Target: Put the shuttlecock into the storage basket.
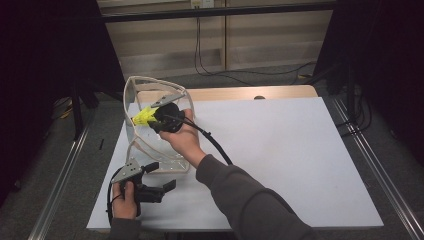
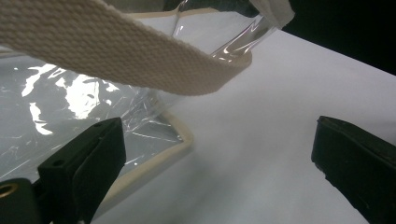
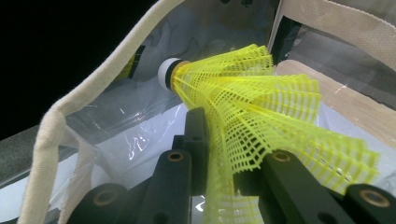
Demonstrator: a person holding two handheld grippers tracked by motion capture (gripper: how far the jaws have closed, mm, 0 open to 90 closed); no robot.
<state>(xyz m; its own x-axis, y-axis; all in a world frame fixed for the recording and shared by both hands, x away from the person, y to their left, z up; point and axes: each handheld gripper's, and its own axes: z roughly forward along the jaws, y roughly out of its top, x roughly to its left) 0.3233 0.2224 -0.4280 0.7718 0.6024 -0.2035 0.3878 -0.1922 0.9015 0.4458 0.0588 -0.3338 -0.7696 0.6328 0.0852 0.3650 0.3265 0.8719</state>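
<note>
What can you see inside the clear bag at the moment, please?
The right gripper holds a yellow shuttlecock in the mouth of the clear bag. Glare and the hand cover part of its bottom.

The clear bag [image 1: 150, 145] with its cream strap [image 2: 116, 56] stands at the white table's [image 1: 300, 150] near left part, and its walls close round the right gripper [image 1: 152, 117] and the yellow shuttlecock [image 3: 261, 121] at its mouth. The strap arches just above the left gripper [image 1: 160, 176], whose jaws stand wide beside the bag's corner. The table's right half is bare and gives free passage.
</note>
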